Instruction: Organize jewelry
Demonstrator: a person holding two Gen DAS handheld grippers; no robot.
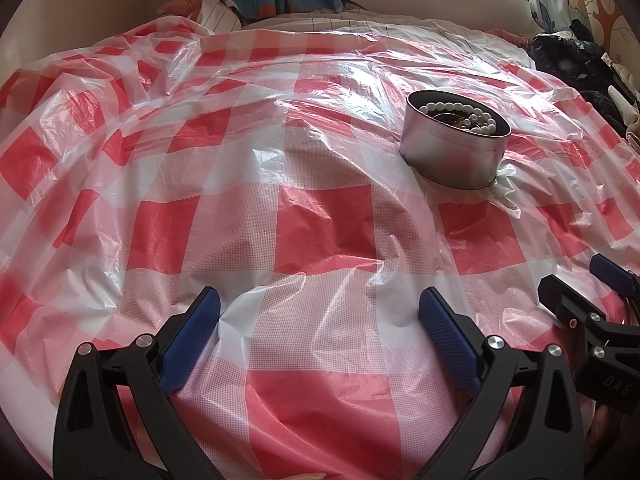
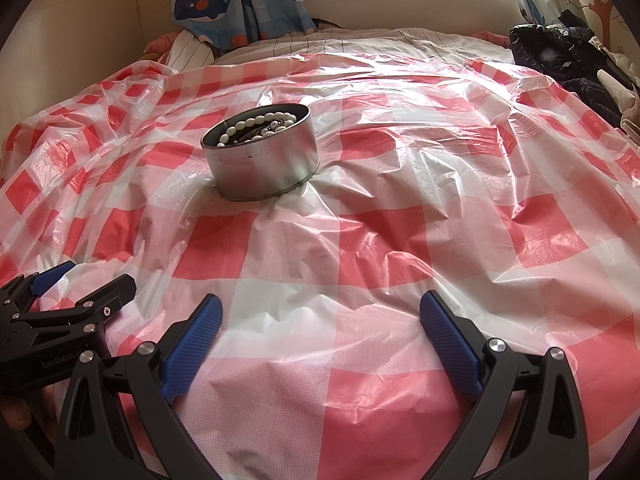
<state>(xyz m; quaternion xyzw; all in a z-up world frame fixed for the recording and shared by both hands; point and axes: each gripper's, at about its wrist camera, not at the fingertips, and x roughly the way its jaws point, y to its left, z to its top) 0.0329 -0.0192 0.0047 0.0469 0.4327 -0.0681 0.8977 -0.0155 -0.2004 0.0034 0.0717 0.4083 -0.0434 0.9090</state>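
A bed (image 2: pixel 400 46) filled the room up to a pale wall, with whale-print curtains (image 2: pixel 240 0) hanging behind it and dark clothes (image 2: pixel 560 56) heaped at its far right. A crinkled red-and-white checked plastic sheet (image 2: pixel 360 240) covered most of the bed. On the sheet stood a round metal tin (image 2: pixel 262 168), upright and open, holding a white bead string (image 2: pixel 256 126) and other jewelry too tangled to name. The left tongs (image 1: pixel 319 320) and right tongs (image 2: pixel 320 320) hovered low over the near sheet, side by side, well short of the tin, both spread wide apart and holding nothing
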